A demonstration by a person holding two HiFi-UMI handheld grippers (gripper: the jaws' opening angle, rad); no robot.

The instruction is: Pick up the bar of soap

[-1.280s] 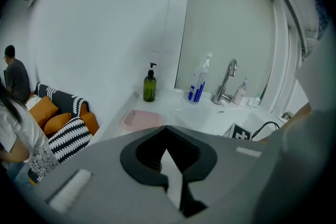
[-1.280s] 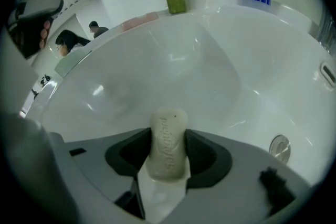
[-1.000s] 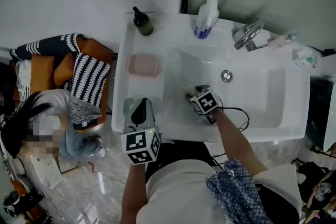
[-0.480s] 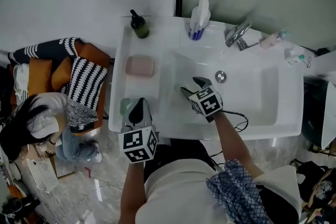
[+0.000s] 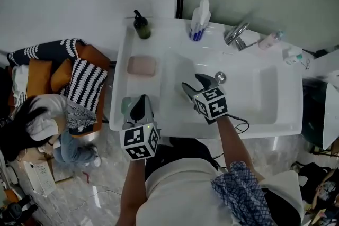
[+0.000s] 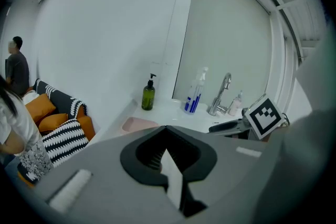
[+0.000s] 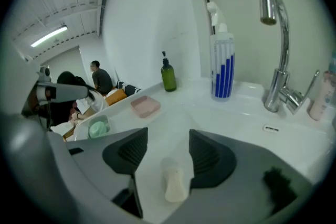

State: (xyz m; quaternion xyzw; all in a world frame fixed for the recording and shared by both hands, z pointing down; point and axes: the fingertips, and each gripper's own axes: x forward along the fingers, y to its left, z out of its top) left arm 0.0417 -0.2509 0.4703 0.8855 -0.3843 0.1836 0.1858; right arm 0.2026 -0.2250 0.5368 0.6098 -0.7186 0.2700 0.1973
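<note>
My right tongs [image 7: 167, 150] are hanging released over the basin [image 7: 173, 118], jaws having just been opening wide. The bar of soap [image 7: 175, 185] is lying untouched between them on the glossy white floor, toward the basin's left side. It's a smooth, rounded cream cake, probably slick, so I'm aiming to drop squarely and squeeze its long flanks with the ribbed pads. My left tongs [image 6: 167, 147] are sitting clenched, empty.
</note>
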